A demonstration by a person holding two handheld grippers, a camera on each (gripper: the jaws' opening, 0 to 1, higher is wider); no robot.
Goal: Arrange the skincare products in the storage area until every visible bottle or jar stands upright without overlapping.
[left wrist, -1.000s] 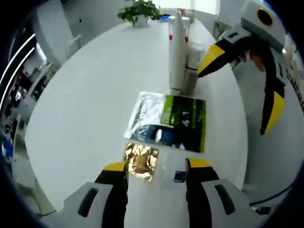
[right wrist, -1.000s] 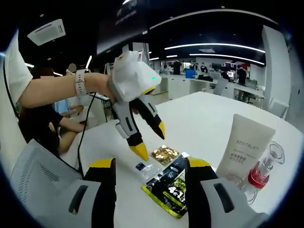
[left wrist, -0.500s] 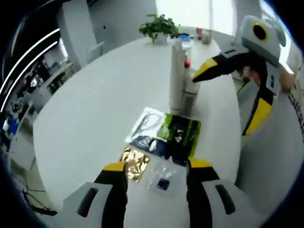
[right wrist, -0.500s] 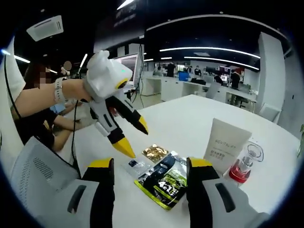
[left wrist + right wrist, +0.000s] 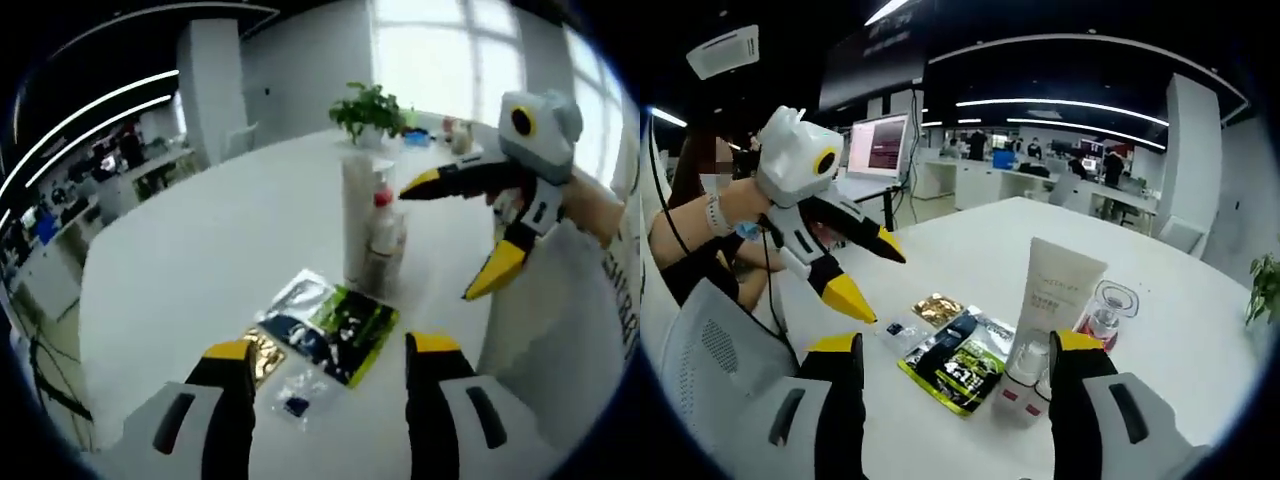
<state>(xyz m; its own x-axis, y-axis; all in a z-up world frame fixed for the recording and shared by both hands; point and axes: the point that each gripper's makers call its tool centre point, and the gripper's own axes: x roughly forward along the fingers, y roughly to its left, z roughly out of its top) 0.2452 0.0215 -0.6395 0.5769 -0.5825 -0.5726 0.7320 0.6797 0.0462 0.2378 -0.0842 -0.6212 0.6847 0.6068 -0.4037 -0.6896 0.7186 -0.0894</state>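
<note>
Overhead, both hand-held grippers hover with jaws spread wide, holding nothing: left hand-held gripper, right hand-held gripper. Tall white squeeze tube stands upright on the white round surface, clear red-liquid bottle just beside it. Dark green-and-black sachet lies flat near the gold foil packet.

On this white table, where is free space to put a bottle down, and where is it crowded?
The table is bare on the broad stretch between the sachets and the potted plant. In the right gripper view it is also bare behind the white tube. It is crowded where tube, clear bottle and sachets stand close together.
</note>
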